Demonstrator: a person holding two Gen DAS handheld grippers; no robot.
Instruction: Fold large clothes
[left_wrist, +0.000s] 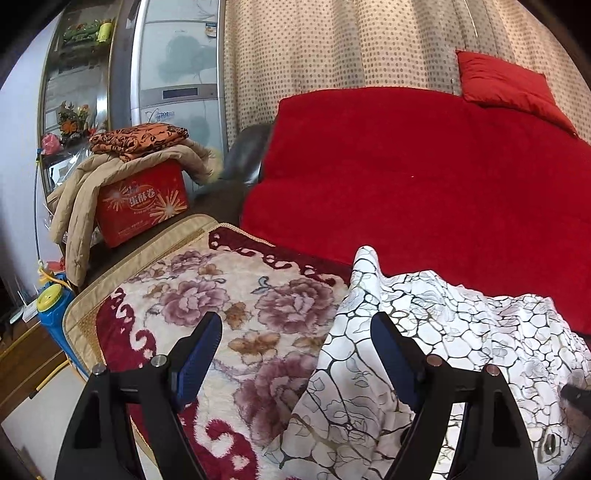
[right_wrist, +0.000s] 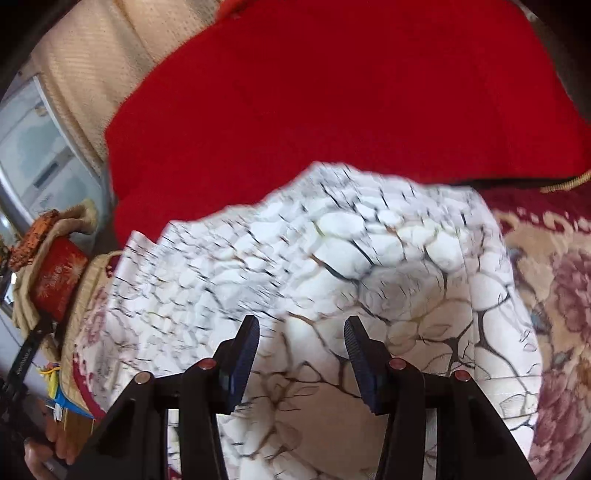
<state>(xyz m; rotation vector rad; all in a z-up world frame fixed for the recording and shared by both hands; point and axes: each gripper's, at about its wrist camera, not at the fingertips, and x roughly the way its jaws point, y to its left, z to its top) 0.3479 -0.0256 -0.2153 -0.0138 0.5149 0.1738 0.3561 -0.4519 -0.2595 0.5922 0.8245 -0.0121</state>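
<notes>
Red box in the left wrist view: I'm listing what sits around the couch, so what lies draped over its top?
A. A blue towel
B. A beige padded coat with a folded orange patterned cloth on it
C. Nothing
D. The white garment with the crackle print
B: the beige padded coat hangs over the red box, and the folded orange patterned cloth rests on top of it.

Both tongs share one build: the left tongs (left_wrist: 295, 332) and the right tongs (right_wrist: 301, 332) have matte black angular arms, dark blue ribbed pads (right_wrist: 242, 363) on the inner faces, and round metal pin heads (reddish on the right pair) at the joints.
</notes>
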